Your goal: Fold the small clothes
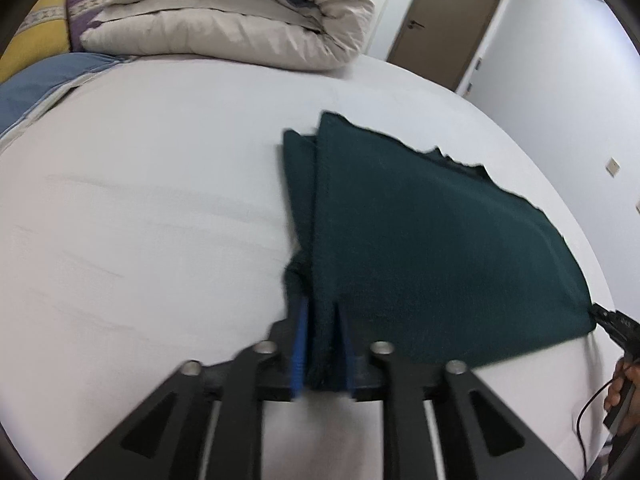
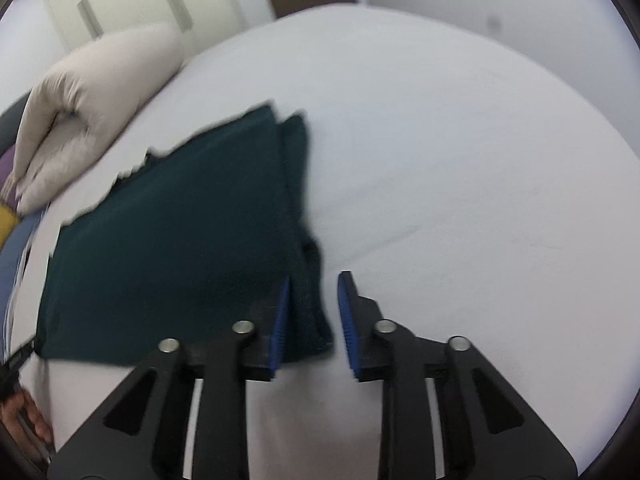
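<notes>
We see the dark green garment (image 1: 420, 240) lying folded flat on the white bed (image 1: 140, 220). Our left gripper (image 1: 322, 312) pinches its near left corner between blue fingers (image 1: 301, 340). Our right gripper (image 2: 314, 300) stands spread, the cloth's right edge between its fingers without being pressed. A rolled beige duvet (image 1: 240, 16) lies beyond.

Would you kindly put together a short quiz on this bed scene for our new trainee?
1. True or false: the dark green garment lies on a wooden table.
2. Which gripper shows a gap between one pad and the cloth? A) left gripper B) right gripper
3. What lies rolled at the far end of the bed?
Key: 1 false, it lies on the bed; 2 B; 3 a beige duvet.
</notes>
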Tool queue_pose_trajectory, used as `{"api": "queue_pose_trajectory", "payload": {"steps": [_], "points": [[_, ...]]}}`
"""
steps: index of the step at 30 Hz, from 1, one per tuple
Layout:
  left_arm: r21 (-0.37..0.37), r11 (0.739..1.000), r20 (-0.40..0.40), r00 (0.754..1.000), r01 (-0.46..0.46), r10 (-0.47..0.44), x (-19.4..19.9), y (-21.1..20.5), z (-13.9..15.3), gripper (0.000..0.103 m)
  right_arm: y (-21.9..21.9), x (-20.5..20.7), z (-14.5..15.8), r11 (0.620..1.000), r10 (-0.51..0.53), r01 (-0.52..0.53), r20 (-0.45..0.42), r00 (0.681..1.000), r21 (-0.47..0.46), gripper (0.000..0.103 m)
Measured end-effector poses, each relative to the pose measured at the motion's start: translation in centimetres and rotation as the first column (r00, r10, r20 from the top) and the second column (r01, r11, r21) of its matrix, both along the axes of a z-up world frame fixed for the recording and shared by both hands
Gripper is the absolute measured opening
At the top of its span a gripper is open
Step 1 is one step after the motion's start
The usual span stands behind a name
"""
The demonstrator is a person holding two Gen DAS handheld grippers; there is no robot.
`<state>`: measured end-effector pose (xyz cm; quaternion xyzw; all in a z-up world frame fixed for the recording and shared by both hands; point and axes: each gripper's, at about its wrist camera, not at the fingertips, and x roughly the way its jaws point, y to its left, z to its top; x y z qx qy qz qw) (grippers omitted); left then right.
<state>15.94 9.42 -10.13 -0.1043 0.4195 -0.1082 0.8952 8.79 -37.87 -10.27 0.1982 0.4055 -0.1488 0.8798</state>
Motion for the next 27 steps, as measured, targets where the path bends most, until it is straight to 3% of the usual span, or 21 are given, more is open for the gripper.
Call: {"api": "queue_pose_trajectory", "payload": {"steps": [5, 10, 13, 15, 18, 22, 24, 27], "points": [[0.034, 0.999, 0.083, 0.996, -0.017, 0.014, -0.8, -1.0, 2.7, 0.038, 1.9, 0.1, 2.4, 0.999, 0.034, -0.036, 0.068, 0.997, 0.025, 0.027], [0.082, 0.997, 0.09, 0.996, -0.008, 0.0, 0.6, -2.8, 3.4, 0.044, 5.2, 2.4, 2.5, 0.99, 0.135, -0.136, 0.057, 0.989, 0.022, 0.028], [0.037, 0.999, 0.085, 0.996, -0.036, 0.033, 0.7, -1.5, 3.1, 0.063, 5.1, 2.2, 2.2, 0.993, 0.12, -0.12, 0.054, 0.991, -0.003, 0.035], [0.04, 0.998, 0.072, 0.997, -0.044, 0.041, 0.6, -0.8, 2.5, 0.065, 4.2, 1.6, 1.8, 0.996, 0.079, -0.077, 0.046, 0.996, -0.033, 0.05], [-0.054, 0.999, 0.07, 0.998, -0.001, 0.005, 0.0, -0.4, 2.3, 0.065, 2.3, 0.3, 1.1, 0.994, 0.051, -0.059, 0.077, 0.996, 0.094, 0.051], [-0.073, 0.992, 0.075, 0.992, 0.102, -0.097, 0.3, -3.8, 2.8, 0.065, 3.8, 1.1, 0.7, 0.936, 0.179, -0.22, 0.168, 0.969, 0.275, 0.051], [-0.073, 0.983, 0.072, 0.984, 0.168, -0.163, 0.5, -6.5, 3.0, 0.065, 5.4, 2.0, 0.3, 0.869, 0.253, -0.319, 0.214, 0.944, 0.38, 0.051], [0.001, 0.966, 0.052, 0.965, 0.257, -0.257, 0.6, -11.2, 2.4, 0.065, 8.2, 3.9, -1.4, 0.751, 0.319, -0.402, 0.246, 0.915, 0.524, 0.051]]}}
